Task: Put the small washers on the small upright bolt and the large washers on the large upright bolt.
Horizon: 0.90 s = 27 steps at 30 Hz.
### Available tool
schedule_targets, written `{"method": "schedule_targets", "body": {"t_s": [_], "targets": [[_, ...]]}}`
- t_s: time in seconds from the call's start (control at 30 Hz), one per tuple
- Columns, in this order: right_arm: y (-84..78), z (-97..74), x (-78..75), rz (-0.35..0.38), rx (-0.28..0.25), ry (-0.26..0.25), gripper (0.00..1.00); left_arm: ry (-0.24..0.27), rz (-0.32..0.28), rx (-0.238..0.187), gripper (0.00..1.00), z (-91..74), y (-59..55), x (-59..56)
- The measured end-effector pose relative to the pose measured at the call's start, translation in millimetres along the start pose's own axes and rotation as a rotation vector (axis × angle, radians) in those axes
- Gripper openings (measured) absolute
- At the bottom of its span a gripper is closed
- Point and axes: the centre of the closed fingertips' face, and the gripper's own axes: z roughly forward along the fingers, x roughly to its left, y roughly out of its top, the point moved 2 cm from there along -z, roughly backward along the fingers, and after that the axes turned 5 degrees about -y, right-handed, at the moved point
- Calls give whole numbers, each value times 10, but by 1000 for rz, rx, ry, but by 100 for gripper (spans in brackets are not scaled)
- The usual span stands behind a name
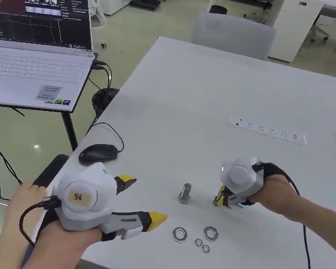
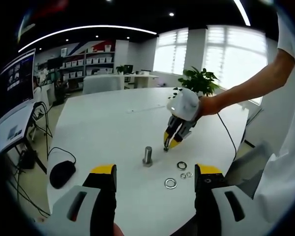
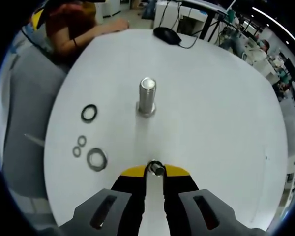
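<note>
The large bolt (image 1: 185,192) (image 3: 147,101) stands upright on the white table (image 1: 213,89). My right gripper (image 1: 220,199) (image 3: 156,172) is just right of it, tips down at the table, shut on the small bolt (image 3: 156,168). Two large washers (image 1: 180,233) (image 1: 211,233) and two small washers (image 1: 199,242) (image 1: 205,249) lie flat near the front edge. My left gripper (image 1: 141,199) (image 2: 155,173) hovers open at the front left with nothing between its fingers. In the left gripper view, the large bolt (image 2: 147,155) and right gripper (image 2: 171,141) are ahead.
A black mouse (image 1: 98,152) with its cable lies on the table's left side. Farther back lies a white power strip (image 1: 267,130). A laptop (image 1: 33,61) sits on a stand to the left, and a grey chair (image 1: 232,33) stands beyond the far edge.
</note>
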Motion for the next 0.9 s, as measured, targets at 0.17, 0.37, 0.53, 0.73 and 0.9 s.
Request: {"method": "schedule_targets", "body": {"t_s": [0.17,0.37,0.53,0.73,0.9], "targets": [[-13,49,16,-2,11,8,14,1,-2,0,64,2,-7,10],[-34,88,15,3,17,13,14,1,-1,0,64,2,-1,11],[-34,84,2,4,17,14,14,2,-1,0,64,4,1,23],[-30,71,27,6,13,22,17,1,1,-2,64,13,13,20],[-21,17,19,26,-2,20,19,-3,2,-3,64,24,25,11]]}}
